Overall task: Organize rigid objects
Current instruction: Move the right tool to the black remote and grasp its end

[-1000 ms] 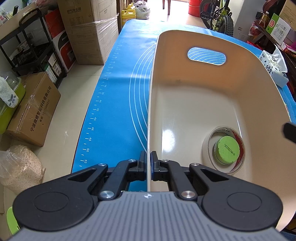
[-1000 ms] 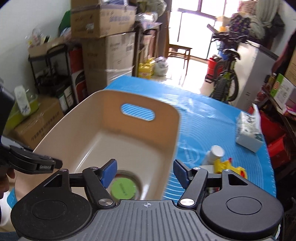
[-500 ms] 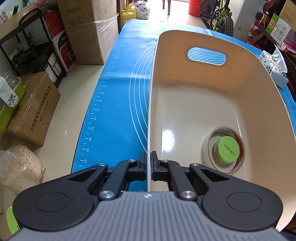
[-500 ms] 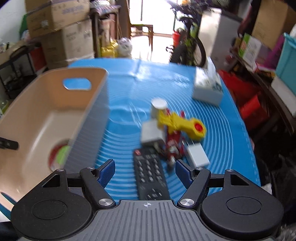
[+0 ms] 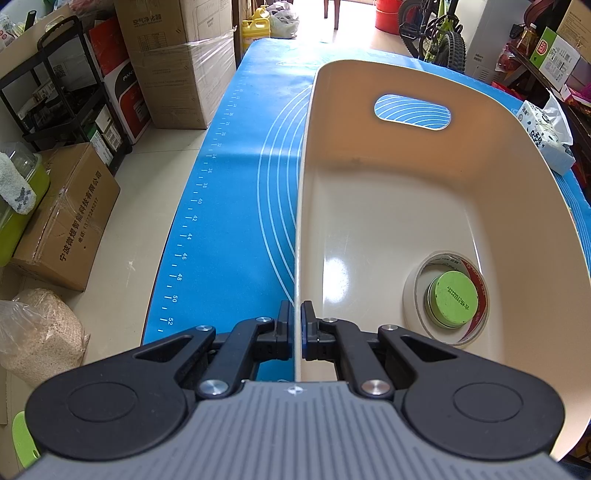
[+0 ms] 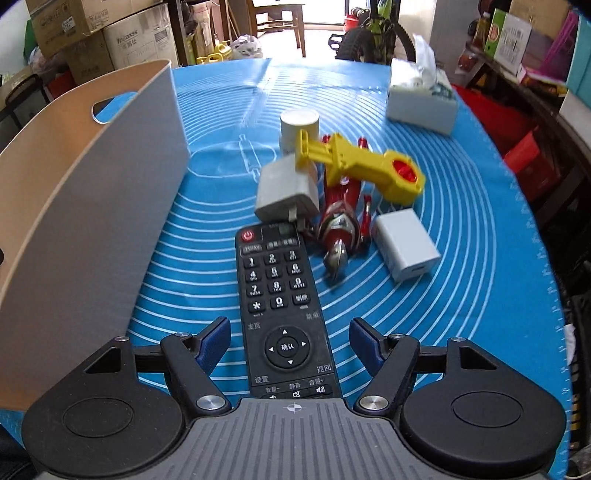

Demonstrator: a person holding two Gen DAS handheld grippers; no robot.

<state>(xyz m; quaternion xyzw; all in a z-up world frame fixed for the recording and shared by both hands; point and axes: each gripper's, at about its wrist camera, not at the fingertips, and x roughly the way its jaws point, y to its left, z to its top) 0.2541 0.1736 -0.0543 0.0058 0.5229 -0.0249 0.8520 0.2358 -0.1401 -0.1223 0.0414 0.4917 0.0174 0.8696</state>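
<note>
My left gripper (image 5: 295, 317) is shut on the near rim of a beige bin (image 5: 388, 192). Inside the bin a tape roll (image 5: 412, 295) lies with a green-lidded jar (image 5: 453, 298) in its hole. My right gripper (image 6: 290, 338) is open, its fingers either side of the near end of a black remote (image 6: 282, 295) lying on the blue mat (image 6: 461, 314). Beyond the remote lie a white plug adapter (image 6: 286, 190), a red figure toy (image 6: 341, 221), a yellow toy piece (image 6: 360, 162), a white charger cube (image 6: 406, 243) and a white cylinder (image 6: 299, 125). The bin (image 6: 85, 192) stands left of them.
A tissue pack (image 6: 423, 101) sits at the mat's far right, also in the left wrist view (image 5: 546, 136). Cardboard boxes (image 5: 62, 218) and a black rack (image 5: 62, 88) stand on the floor left of the table. A bicycle (image 6: 373, 35) stands beyond the far end.
My right gripper has swung from over the bin to the right and come down over the remote, still open. The left gripper has kept its hold on the bin rim.
</note>
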